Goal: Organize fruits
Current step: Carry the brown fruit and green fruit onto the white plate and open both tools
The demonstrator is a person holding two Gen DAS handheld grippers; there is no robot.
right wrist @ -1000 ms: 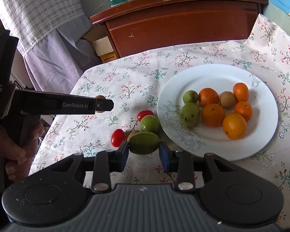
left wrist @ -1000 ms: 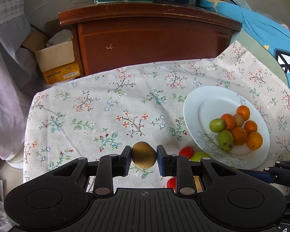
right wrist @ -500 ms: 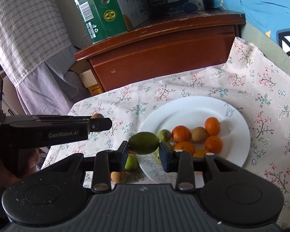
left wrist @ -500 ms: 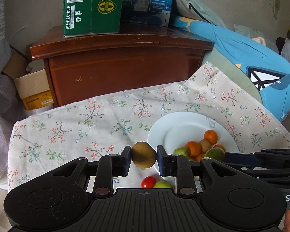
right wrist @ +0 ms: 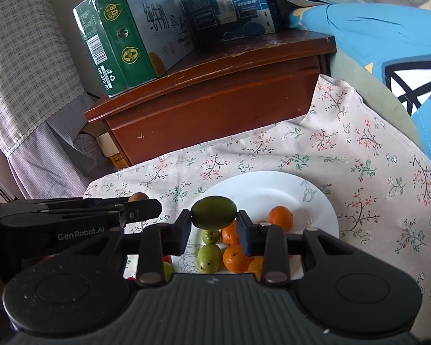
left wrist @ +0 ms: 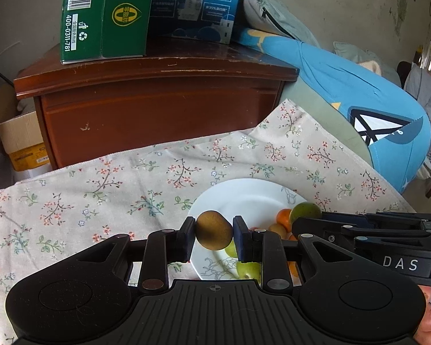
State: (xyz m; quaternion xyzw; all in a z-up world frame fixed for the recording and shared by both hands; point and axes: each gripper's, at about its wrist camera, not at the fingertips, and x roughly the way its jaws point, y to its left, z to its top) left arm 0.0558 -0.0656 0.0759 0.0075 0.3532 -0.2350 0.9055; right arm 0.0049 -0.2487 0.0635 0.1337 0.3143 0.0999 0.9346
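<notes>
My left gripper [left wrist: 214,231] is shut on a brown kiwi [left wrist: 213,230], held in the air over the near left rim of the white plate [left wrist: 244,192]. My right gripper [right wrist: 214,213] is shut on a green oval fruit [right wrist: 214,212], also raised above the plate [right wrist: 273,185]. On the plate lie several small oranges [right wrist: 280,217] and green fruits [right wrist: 208,257]. Each gripper shows from the side in the other's view: the right gripper [left wrist: 307,218] with its green fruit, and the left gripper [right wrist: 146,205] with the kiwi [right wrist: 138,197] peeking behind it.
A floral cloth [left wrist: 115,189] covers the table. Behind it stands a brown wooden cabinet [left wrist: 158,106] bearing a green carton [left wrist: 103,14] and a blue carton [left wrist: 195,3]. A blue garment [left wrist: 359,95] lies at right, a cardboard box [left wrist: 20,138] at left. Loose fruit [right wrist: 167,268] lies beside the plate.
Both grippers have risen and tilted up with their fruit still held. The plate has slid lower in both views, and more of the cabinet and cartons shows.
</notes>
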